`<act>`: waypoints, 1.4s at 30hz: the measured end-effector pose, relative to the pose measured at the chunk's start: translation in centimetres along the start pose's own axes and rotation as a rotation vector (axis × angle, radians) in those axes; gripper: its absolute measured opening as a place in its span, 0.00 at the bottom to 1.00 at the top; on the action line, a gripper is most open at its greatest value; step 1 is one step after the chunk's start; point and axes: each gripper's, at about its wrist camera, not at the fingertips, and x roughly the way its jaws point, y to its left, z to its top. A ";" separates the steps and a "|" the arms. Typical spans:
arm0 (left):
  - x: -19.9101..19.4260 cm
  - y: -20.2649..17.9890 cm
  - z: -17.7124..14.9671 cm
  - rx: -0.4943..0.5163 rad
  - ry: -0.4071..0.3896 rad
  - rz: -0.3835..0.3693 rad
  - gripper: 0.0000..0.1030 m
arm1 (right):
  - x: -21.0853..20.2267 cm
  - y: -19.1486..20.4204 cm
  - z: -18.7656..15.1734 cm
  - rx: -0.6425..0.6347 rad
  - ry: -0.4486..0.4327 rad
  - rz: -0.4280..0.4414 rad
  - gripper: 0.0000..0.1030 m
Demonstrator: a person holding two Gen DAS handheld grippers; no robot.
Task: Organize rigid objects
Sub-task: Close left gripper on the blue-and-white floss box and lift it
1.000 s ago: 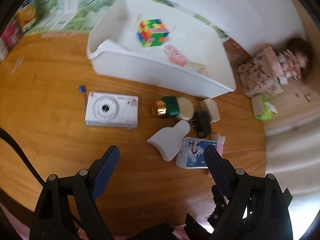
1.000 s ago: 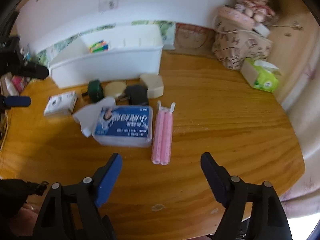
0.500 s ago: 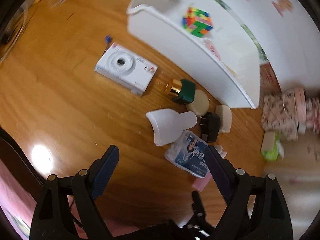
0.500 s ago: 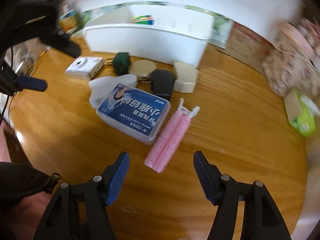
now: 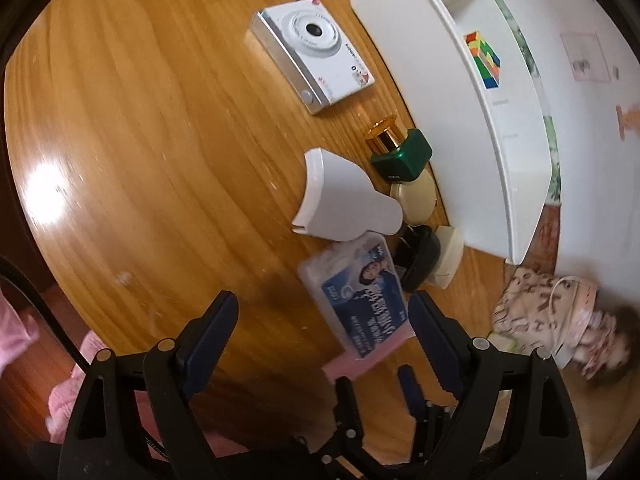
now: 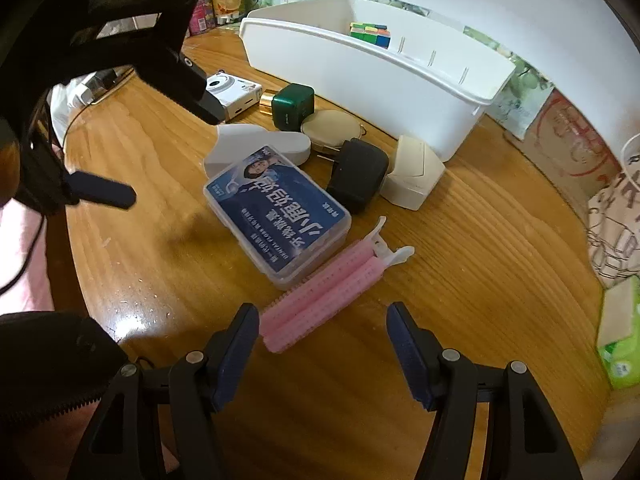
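A white bin (image 6: 400, 76) holding a colourful cube (image 6: 370, 34) stands at the back of the wooden table; it also shows in the left wrist view (image 5: 460, 92) with the cube (image 5: 486, 60). In front lie a white camera (image 5: 312, 56), a green bottle with gold cap (image 5: 398, 150), a white holder (image 5: 340, 204), a blue dental floss box (image 6: 276, 212), a black charger (image 6: 358, 180), a beige box (image 6: 414, 178) and pink hair clips (image 6: 328, 296). My right gripper (image 6: 322, 320) is open, its tips straddling the near end of the pink clips. My left gripper (image 5: 322, 310) is open and empty above the floss box (image 5: 360, 304).
A round beige compact (image 6: 330, 132) lies by the charger. A patterned bag (image 5: 552, 312) and a green tissue pack (image 6: 620, 344) sit at the table's right. Snack packets (image 6: 224, 0) stand at the back left. The left gripper's body (image 6: 120, 40) looms at the right view's upper left.
My right gripper has moved forward and down to the pink clips. My left gripper has swung and rolled, so the bin now runs along the right of its view.
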 end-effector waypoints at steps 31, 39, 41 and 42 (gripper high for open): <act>7.3 -4.0 -0.2 -0.134 0.149 0.170 0.86 | 2.2 -4.0 1.5 0.000 -0.006 0.266 0.65; 7.3 -4.8 -0.3 -0.171 0.121 0.188 0.72 | 2.6 -4.7 1.6 0.009 -0.003 0.277 0.72; 7.1 -4.6 -0.4 -0.205 0.105 0.162 0.71 | 2.8 -5.1 1.7 0.022 0.003 0.273 0.76; 6.9 -4.4 -0.4 -0.219 0.101 0.153 0.71 | 2.9 -5.3 1.7 0.030 0.006 0.272 0.77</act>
